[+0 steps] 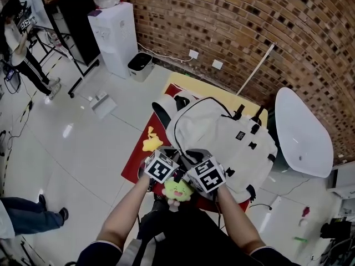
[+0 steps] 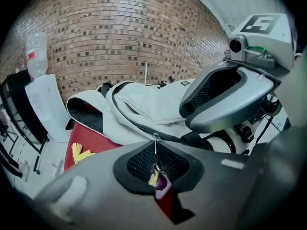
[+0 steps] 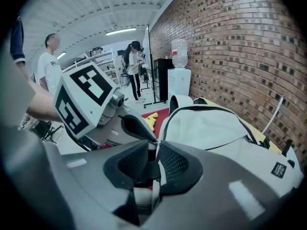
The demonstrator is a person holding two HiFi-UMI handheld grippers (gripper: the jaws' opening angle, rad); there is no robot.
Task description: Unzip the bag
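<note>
The white fabric backpack (image 1: 222,132) with black zip and straps lies on a red mat (image 1: 132,168) on the glossy white tiled floor (image 1: 77,148) below a brick wall (image 1: 249,26), its near end right under my two grippers. The jaws of my left gripper (image 2: 156,146) are pinched together on the small metal zipper pull (image 2: 155,152), from which a purple-and-yellow charm (image 2: 160,181) dangles. Just beside it, my right gripper (image 3: 157,150) has its jaws clamped, a slit apart, on a fold of the backpack's white edge by the zip.
</note>
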